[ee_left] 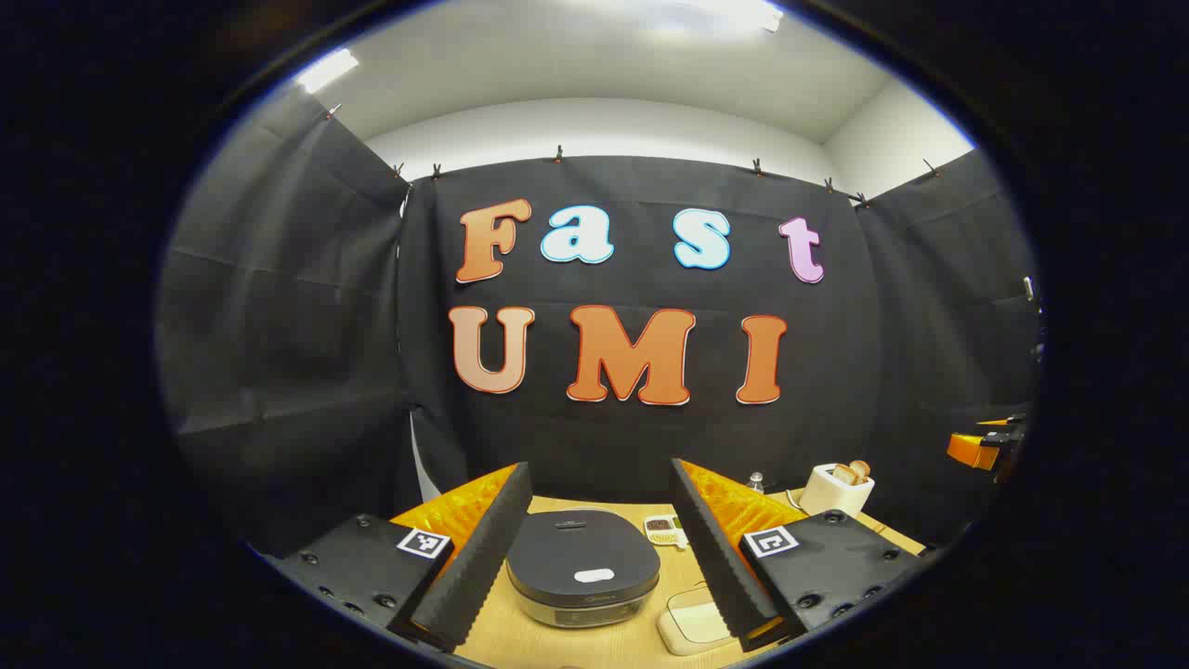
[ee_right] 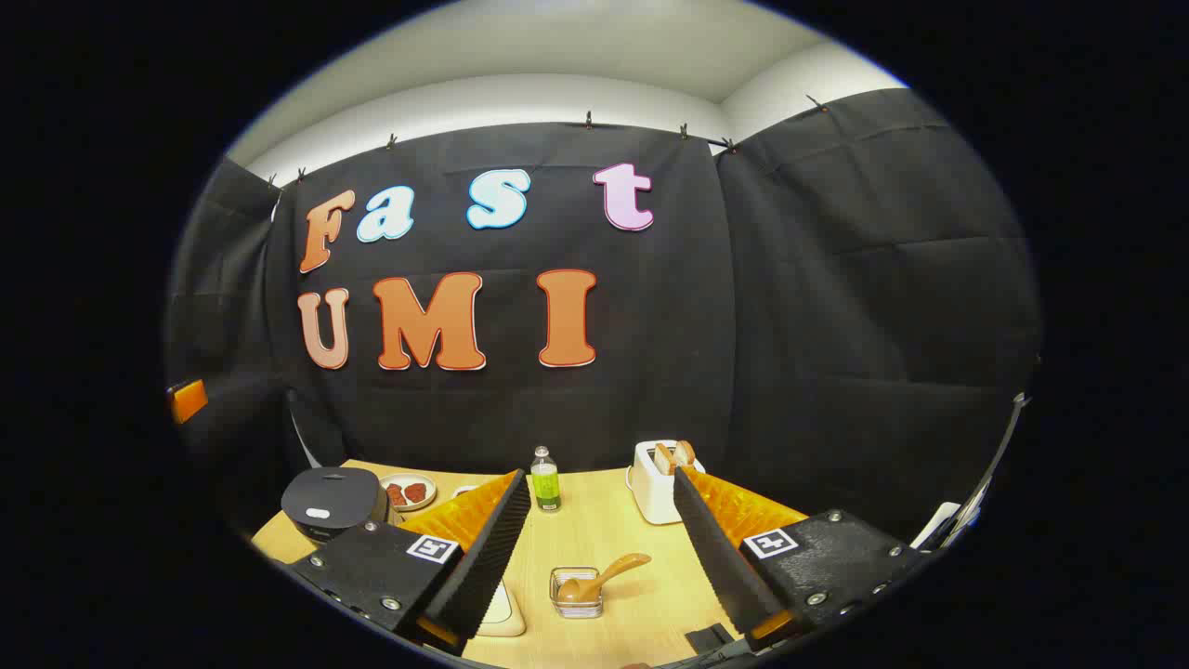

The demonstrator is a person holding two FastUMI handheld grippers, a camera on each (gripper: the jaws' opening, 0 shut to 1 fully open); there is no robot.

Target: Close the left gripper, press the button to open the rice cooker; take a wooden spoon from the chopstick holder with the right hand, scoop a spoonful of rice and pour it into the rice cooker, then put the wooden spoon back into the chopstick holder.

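In the left gripper view the dark rice cooker (ee_left: 582, 557) stands with its lid down, a white button (ee_left: 594, 576) at the lid's front. My left gripper (ee_left: 599, 472) hangs open above and in front of it, one finger on each side of the cooker. In the right gripper view a wooden spoon (ee_right: 604, 574) rests tilted in a small clear holder (ee_right: 576, 595) on the wooden table (ee_right: 632, 530). My right gripper (ee_right: 602, 478) is open, with the spoon low between its fingers and apart from them. The rice cooker (ee_right: 334, 502) is far to its left.
A green bottle (ee_right: 544, 481) and a white toaster (ee_right: 661, 478) holding bread stand at the back of the table. A plate of red pieces (ee_right: 409, 491) sits beside the cooker. A cream-coloured flat container (ee_left: 692, 618) lies right of the cooker, and a small patterned dish (ee_left: 661, 530) sits behind it.
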